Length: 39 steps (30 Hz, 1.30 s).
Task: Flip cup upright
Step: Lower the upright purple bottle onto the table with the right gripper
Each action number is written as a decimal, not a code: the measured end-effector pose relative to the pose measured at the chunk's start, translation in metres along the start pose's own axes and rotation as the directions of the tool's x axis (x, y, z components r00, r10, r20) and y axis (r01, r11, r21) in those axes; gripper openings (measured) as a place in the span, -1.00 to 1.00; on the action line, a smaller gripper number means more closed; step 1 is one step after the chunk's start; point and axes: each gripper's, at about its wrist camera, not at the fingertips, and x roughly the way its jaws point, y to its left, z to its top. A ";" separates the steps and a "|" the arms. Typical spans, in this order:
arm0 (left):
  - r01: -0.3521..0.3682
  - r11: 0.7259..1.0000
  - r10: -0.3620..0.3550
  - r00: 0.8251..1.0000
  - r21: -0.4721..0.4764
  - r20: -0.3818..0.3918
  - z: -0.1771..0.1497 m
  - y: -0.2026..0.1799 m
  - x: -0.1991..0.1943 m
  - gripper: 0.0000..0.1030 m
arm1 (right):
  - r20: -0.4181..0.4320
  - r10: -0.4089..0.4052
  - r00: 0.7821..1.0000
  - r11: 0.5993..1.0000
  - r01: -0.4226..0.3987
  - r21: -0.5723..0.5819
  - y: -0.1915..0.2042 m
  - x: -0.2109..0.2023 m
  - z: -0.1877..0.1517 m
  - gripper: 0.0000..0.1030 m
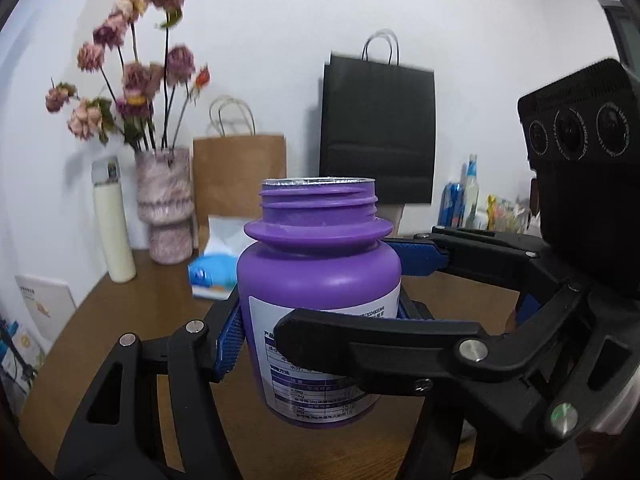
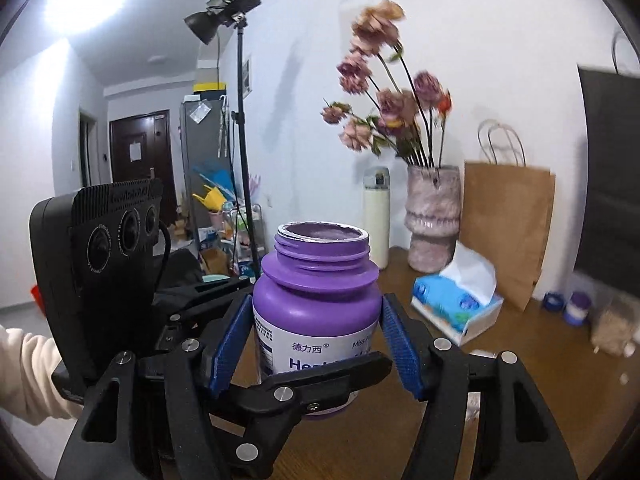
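The cup is a purple plastic jar [image 1: 320, 280] with a white label, no lid and torn foil at its open mouth. It is upright, mouth up, held above the brown table [image 1: 132, 308]. My left gripper [image 1: 320, 328] is shut on its body with the blue pads. The right gripper's fingers [image 1: 420, 258] also clamp the jar from the right. In the right wrist view the jar [image 2: 316, 308] sits between my right gripper's [image 2: 316, 344] blue pads, and a black finger of the left gripper [image 2: 316, 380] crosses in front of it.
On the table's far side stand a pink vase of dried flowers [image 1: 164, 208], a cream thermos [image 1: 114, 224], a tissue box [image 1: 212, 272], a brown paper bag [image 1: 240, 172] and a black bag [image 1: 378, 132]. Small jars [image 2: 576, 308] sit at the right. A light stand [image 2: 244, 120] rises off the table's left.
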 end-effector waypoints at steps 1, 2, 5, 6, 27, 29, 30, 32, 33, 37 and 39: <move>0.001 1.000 -0.001 1.000 -0.004 0.000 -0.004 -0.001 0.000 0.15 | -0.029 -0.025 0.999 1.000 0.025 -0.018 0.003 0.002 -0.001 0.34; 0.003 1.000 -0.003 1.000 0.000 0.010 -0.005 -0.003 -0.002 0.15 | -0.030 -0.046 0.998 0.998 0.045 -0.033 0.007 0.000 -0.002 0.34; 0.025 1.000 -0.025 1.000 0.015 0.000 -0.010 -0.015 -0.010 0.15 | -0.010 -0.093 0.996 0.995 0.092 -0.024 0.017 -0.012 -0.009 0.34; 0.035 0.999 -0.035 0.999 0.024 -0.005 -0.014 -0.020 -0.013 0.15 | -0.004 -0.122 0.993 0.992 0.122 -0.018 0.024 -0.018 -0.014 0.34; 0.077 0.996 -0.084 0.955 -0.036 -0.284 -0.077 -0.050 -0.047 0.18 | -0.180 -0.093 0.979 0.987 0.114 0.109 0.060 -0.036 -0.080 0.33; 0.104 0.993 -0.115 0.945 -0.050 -0.305 -0.083 -0.054 -0.054 0.39 | -0.185 -0.109 0.977 0.987 0.129 0.098 0.067 -0.043 -0.085 0.33; 0.110 0.992 -0.122 0.942 -0.054 -0.313 -0.085 -0.056 -0.058 0.44 | -0.191 -0.123 0.974 0.986 0.142 0.086 0.070 -0.047 -0.088 0.33; 0.108 0.993 -0.114 0.936 -0.036 -0.333 -0.091 -0.062 -0.066 0.47 | -0.201 -0.147 0.968 0.984 0.163 0.067 0.075 -0.055 -0.093 0.33; 0.113 0.993 -0.118 0.931 -0.032 -0.345 -0.094 -0.065 -0.069 0.47 | -0.208 -0.155 0.966 0.983 0.171 0.063 0.076 -0.058 -0.096 0.33; 0.116 0.993 -0.114 0.904 -0.020 -0.413 -0.104 -0.075 -0.074 0.48 | -0.229 -0.180 0.956 0.980 0.195 0.043 0.083 -0.072 -0.109 0.33; 0.120 0.993 -0.110 0.895 -0.003 -0.431 -0.108 -0.078 -0.074 0.54 | -0.234 -0.194 0.953 0.978 0.206 0.027 0.088 -0.076 -0.115 0.34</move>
